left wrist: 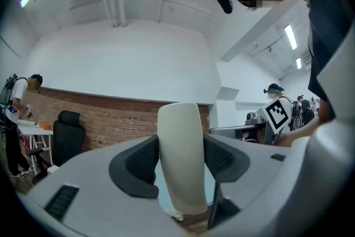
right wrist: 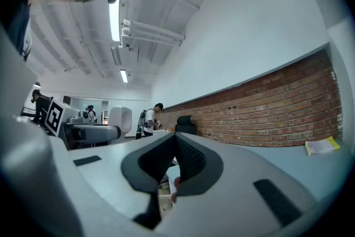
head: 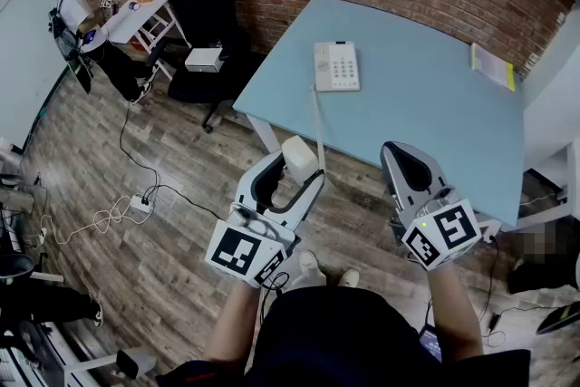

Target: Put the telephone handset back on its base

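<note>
One light blue table [head: 426,118] stands against a brick wall. One cream telephone base [head: 336,66] with a grey keypad lies flat on the table's left half, nearer the left edge than the right. The print on its keys is too small to read. One curly cord [head: 318,118] runs from the base across the near edge.

One cream handset [left wrist: 180,164] is off the base, held upright in the air just past the table's near edge and above the wooden floor. The left gripper [head: 295,169] holds it, its jaws spread wide with both black pads pressed on the handset's sides.

The right gripper [head: 405,157] hovers over the near edge, its jaws brought together with nothing between them. Each of the two grippers carries one cube with black-and-white square markers.

One yellow-edged booklet [head: 492,66] lies near the far right corner.
</note>
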Action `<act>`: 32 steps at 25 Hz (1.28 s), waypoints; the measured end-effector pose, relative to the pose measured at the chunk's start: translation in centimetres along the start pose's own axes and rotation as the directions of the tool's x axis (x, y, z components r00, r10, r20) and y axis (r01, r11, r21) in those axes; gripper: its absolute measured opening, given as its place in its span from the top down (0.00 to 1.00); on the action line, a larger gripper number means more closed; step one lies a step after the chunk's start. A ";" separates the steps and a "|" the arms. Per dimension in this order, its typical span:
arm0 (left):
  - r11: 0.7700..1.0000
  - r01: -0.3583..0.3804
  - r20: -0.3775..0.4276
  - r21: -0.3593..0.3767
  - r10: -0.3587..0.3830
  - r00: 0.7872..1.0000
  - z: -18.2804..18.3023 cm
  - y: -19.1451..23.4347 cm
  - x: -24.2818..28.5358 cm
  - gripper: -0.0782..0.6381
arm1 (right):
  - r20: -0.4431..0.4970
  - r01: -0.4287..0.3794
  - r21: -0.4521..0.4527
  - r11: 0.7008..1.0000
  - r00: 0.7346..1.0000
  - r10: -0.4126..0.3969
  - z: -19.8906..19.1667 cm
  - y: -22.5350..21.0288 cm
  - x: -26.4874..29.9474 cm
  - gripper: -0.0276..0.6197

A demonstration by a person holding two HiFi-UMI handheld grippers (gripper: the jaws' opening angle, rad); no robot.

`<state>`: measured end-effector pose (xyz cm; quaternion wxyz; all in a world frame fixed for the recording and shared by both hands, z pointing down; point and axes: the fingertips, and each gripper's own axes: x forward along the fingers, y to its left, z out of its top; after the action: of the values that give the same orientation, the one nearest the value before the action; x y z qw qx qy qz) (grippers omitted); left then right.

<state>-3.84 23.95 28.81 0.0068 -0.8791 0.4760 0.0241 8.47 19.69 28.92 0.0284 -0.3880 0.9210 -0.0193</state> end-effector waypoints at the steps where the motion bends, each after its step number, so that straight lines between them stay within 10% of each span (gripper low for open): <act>1: 1.000 0.000 0.002 0.000 0.000 1.000 0.1 0.0 0.0 0.54 | -0.001 0.000 0.000 1.000 1.000 0.000 0.0 0.1 0.1 0.94; 32: 0.998 0.062 0.004 -0.014 -0.062 0.998 -0.5 7.7 1.2 0.54 | -0.013 0.031 0.008 0.999 0.999 -0.031 -0.3 1.7 8.5 0.94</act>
<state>-9.60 18.76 29.36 0.0023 -0.8934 0.4483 0.0285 1.31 14.85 28.84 0.0236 -0.4019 0.9150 -0.0259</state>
